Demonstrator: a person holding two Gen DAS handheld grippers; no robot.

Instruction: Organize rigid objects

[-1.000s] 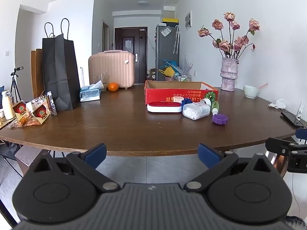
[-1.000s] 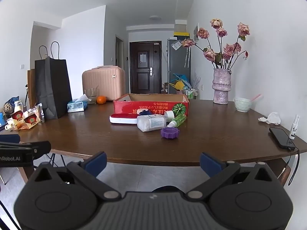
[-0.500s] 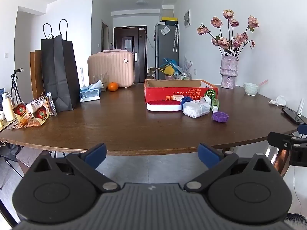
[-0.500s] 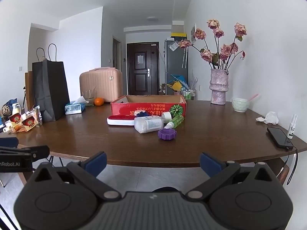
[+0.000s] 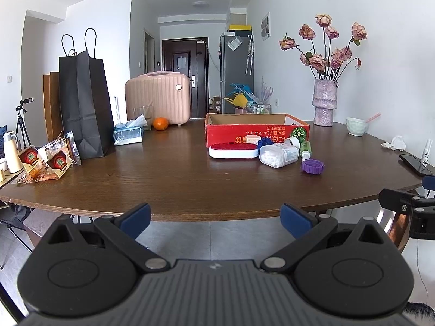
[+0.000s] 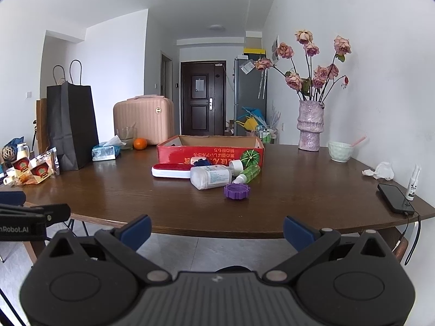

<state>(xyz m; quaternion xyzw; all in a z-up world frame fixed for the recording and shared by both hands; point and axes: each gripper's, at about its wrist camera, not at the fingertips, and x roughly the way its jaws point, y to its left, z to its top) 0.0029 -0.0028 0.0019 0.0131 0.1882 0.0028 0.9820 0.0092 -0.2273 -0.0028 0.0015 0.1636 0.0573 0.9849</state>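
Left claw [image 5: 215, 217] spread wide, blue pads [image 5: 136, 216] holding nothing, hanging off the near edge of the table [image 5: 176, 182]. Right claw [image 6: 216, 230] likewise wide open and empty, level with the same edge, well short of the clutter. Farther in, mid-table: purple lid [image 6: 236, 191] lying nearest, apart from the rest. Just behind it, white jar [image 6: 210, 176] on its side, green bottle [image 6: 248, 173] tipped over beside it, cap end toward the lid. Left of the jar, flat red-and-white case [image 6: 171, 170]. Behind these, small blue thing [image 6: 201, 162], too hidden to tell more, and a roll of white tape [image 6: 236, 166] against the red cardboard box [image 6: 210, 150], open at the top. Near the right rim, black phone [image 6: 395, 198] and white spray bottle [image 6: 413, 183]. Near the back wall, vase of dried roses [image 6: 310, 125] and pale bowl [image 6: 340, 150].
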